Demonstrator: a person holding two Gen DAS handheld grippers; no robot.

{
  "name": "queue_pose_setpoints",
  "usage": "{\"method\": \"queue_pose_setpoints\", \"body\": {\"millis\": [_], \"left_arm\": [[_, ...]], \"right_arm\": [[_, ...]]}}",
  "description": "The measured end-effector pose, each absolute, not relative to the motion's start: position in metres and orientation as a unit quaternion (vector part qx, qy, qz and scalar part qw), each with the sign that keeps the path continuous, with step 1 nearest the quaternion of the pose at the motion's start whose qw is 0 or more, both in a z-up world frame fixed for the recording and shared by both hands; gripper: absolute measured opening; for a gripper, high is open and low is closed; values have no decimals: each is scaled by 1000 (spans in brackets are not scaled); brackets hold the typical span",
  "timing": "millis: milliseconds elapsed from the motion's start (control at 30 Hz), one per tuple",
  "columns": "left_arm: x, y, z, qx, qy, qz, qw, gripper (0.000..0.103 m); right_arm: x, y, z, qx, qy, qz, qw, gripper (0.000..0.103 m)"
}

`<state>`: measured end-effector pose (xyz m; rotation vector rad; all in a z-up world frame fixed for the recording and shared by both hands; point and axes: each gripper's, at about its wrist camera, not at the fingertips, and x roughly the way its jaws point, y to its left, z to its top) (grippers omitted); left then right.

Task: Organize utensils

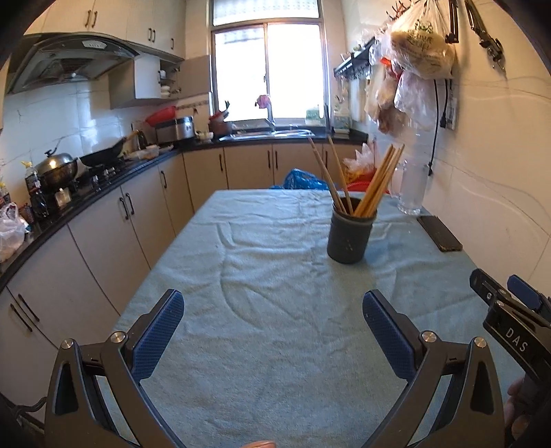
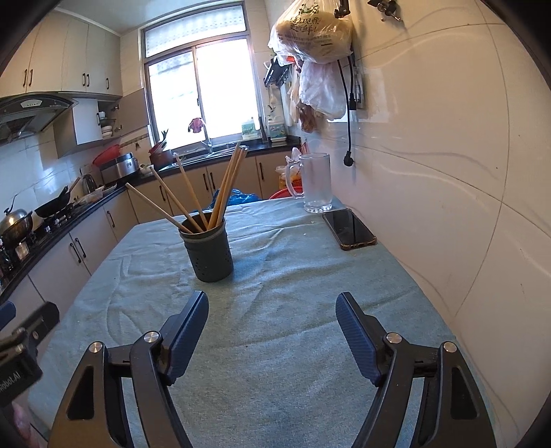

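A dark grey utensil holder (image 1: 349,234) stands upright on the blue-green tablecloth (image 1: 268,275); it also shows in the right wrist view (image 2: 209,253). Several wooden chopsticks (image 1: 377,181) stand in it, leaning apart (image 2: 193,196). My left gripper (image 1: 273,331) is open and empty, held over the near part of the table, short of the holder. My right gripper (image 2: 272,331) is open and empty, also short of the holder. The right gripper shows at the right edge of the left wrist view (image 1: 516,310).
A glass mug (image 2: 315,182) and a black phone (image 2: 349,229) lie at the table's far right by the tiled wall. Plastic bags (image 2: 313,31) hang on the wall above. A kitchen counter with pots (image 1: 58,169) runs along the left.
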<state>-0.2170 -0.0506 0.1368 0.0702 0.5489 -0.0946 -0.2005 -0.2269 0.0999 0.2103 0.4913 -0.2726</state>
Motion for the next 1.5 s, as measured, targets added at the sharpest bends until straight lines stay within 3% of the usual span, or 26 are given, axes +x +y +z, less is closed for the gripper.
{"method": "queue_pose_setpoints", "body": {"millis": [1500], "left_arm": [[-185, -54, 103, 30, 324, -47, 944, 103]], "right_arm": [[-190, -224, 82, 86, 227, -146, 959, 83]]}}
